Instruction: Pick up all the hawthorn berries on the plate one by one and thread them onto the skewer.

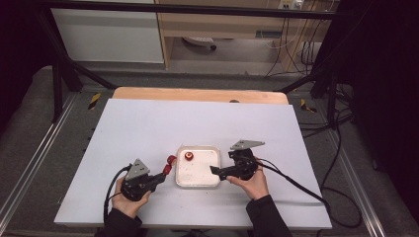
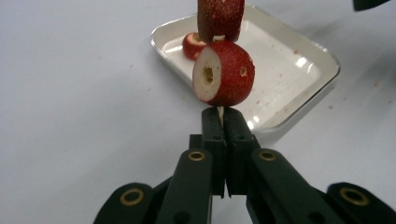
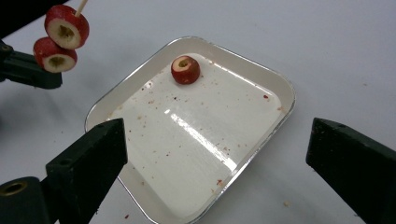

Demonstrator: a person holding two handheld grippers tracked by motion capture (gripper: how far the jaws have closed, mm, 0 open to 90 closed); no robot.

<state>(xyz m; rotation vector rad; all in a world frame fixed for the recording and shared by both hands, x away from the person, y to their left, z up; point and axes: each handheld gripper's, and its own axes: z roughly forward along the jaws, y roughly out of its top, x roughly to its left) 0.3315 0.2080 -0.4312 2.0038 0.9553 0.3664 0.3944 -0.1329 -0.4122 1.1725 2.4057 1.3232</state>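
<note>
On the white counter (image 1: 148,128), the left gripper (image 2: 219,116) clamps a skewer (image 3: 81,6) of two hawthorn slices; the third slice (image 3: 185,69) lies in the tray (image 3: 275,84), nearer the wide-open right gripper (image 3: 219,154).

The tray (image 1: 198,168) sits on the table (image 1: 148,128), near its front edge and about midway across. One hawthorn piece (image 1: 188,156) lies in the tray's far-left corner. The left gripper (image 1: 160,176) is just left of the tray, its skewer (image 1: 169,165) carrying two hawthorn pieces beside the tray's left rim. The right gripper (image 1: 215,171) is over the tray's right edge.
</note>
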